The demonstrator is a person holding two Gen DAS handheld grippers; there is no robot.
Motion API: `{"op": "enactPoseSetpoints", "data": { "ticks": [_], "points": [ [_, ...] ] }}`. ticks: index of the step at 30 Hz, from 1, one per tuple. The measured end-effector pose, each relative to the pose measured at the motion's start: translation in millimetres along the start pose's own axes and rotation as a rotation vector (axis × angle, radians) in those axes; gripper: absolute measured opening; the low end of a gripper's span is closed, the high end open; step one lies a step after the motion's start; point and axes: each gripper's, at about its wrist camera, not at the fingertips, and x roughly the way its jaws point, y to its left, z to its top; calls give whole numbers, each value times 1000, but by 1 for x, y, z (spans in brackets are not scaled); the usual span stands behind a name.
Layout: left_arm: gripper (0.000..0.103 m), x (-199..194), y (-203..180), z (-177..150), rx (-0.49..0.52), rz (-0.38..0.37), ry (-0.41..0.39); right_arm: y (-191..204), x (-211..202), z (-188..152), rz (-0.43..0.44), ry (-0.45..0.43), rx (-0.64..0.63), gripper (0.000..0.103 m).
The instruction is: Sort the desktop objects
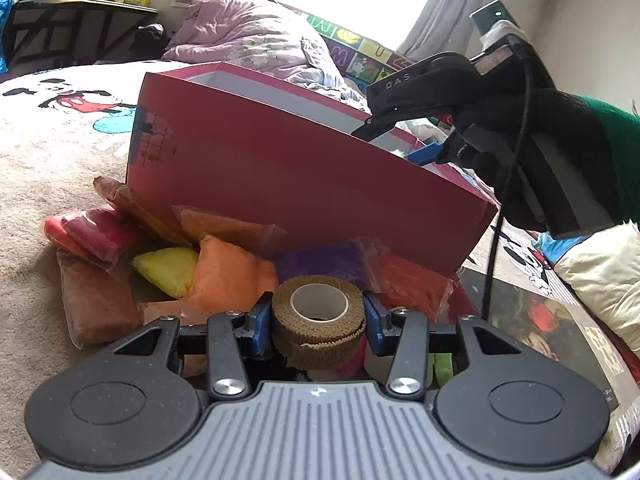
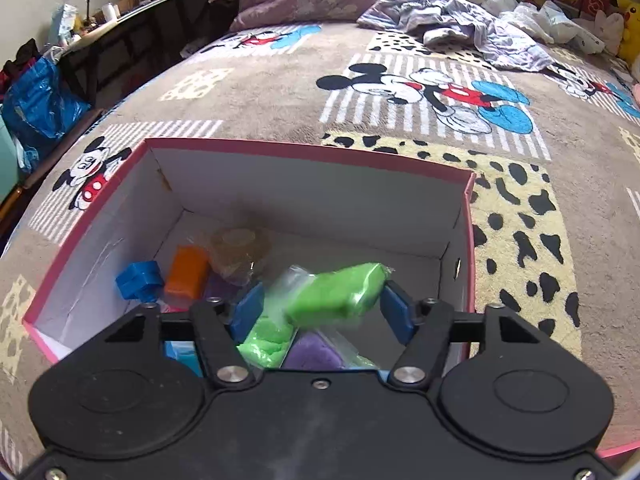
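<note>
Between the blue pads of your left tongs [image 1: 319, 322] sits a roll of tan, crinkly bandage tape [image 1: 319, 320], gripped on both sides with its cardboard core facing up toward the camera. Just ahead of those tongs lies a heap of soft clay packs in clear wrappers: an orange pack [image 1: 230, 276], a yellow pack [image 1: 168, 270], a red pack [image 1: 94, 232], a purple pack [image 1: 320, 266] and a brown pack [image 1: 96, 304], all resting on the fuzzy cartoon-print bedspread [image 1: 40, 160]. Beyond the heap stands the red cardboard box [image 1: 280, 176], smooth-sided with a white lining. Your right tongs [image 2: 324, 310] hang over the box's open top [image 2: 304, 152], parted fairly wide, and a bright green clay pack [image 2: 336, 294] in crinkled plastic lies tilted between the pads; its right end is at the right pad, yet you cannot tell whether it is truly pinched, since the pack looks blurred. Below and ahead of these tongs, on the box floor, lie a blue block [image 2: 140, 280], an orange clay pack [image 2: 187, 272], a second green pack [image 2: 266, 342], a purple one [image 2: 312, 354] and a wrapped tan roll [image 2: 238, 250].
</note>
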Motion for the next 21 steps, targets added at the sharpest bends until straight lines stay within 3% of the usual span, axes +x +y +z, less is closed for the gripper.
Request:
{"op": "enactPoseSetpoints", "data": {
  "ticks": [5, 9, 15, 18, 21],
  "points": [
    [44, 0, -1, -1, 8, 9, -3, -7, -18, -5, 23, -66, 21, 69],
    [44, -1, 1, -1, 10, 15, -13, -15, -47, -23, 65, -202, -27, 71],
    [44, -1, 1, -1, 16, 21, -19, -31, -102, -92, 127, -408, -36, 80],
    [44, -1, 2, -2, 17, 29, -20, -69, -97, -129, 138, -453, 16, 81],
    [44, -2, 2, -3, 26, 42, -17, -80, -84, -170, 116, -486, 79, 81]
  ]
}}
